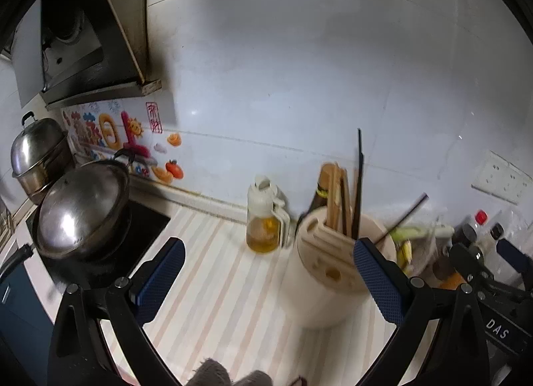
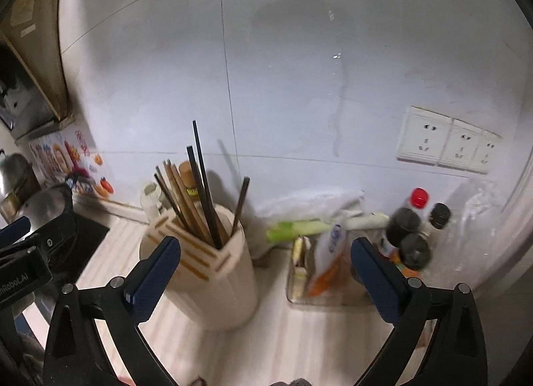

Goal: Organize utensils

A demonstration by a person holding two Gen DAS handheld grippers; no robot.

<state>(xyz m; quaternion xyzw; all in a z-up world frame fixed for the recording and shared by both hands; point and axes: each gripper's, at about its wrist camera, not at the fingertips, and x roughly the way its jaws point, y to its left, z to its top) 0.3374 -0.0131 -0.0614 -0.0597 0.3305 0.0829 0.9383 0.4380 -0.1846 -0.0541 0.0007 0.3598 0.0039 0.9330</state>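
Observation:
A cream utensil holder (image 1: pixel 328 272) stands on the striped counter, with several wooden and black chopsticks (image 1: pixel 346 199) upright in its slots. It also shows in the right wrist view (image 2: pixel 213 272) with the chopsticks (image 2: pixel 196 199). My left gripper (image 1: pixel 268 277) is open and empty, its right finger in front of the holder. My right gripper (image 2: pixel 265 276) is open and empty, its left finger in front of the holder. The right gripper also appears at the right edge of the left wrist view (image 1: pixel 493 266).
An oil bottle (image 1: pixel 265 216) stands left of the holder. A lidded wok (image 1: pixel 83 209) and a steel pot (image 1: pixel 36 153) sit on the stove at left. A clear tray (image 2: pixel 319 272) with packets, leeks (image 2: pixel 299 227) and sauce bottles (image 2: pixel 413 232) stand right. Wall sockets (image 2: pixel 446 144).

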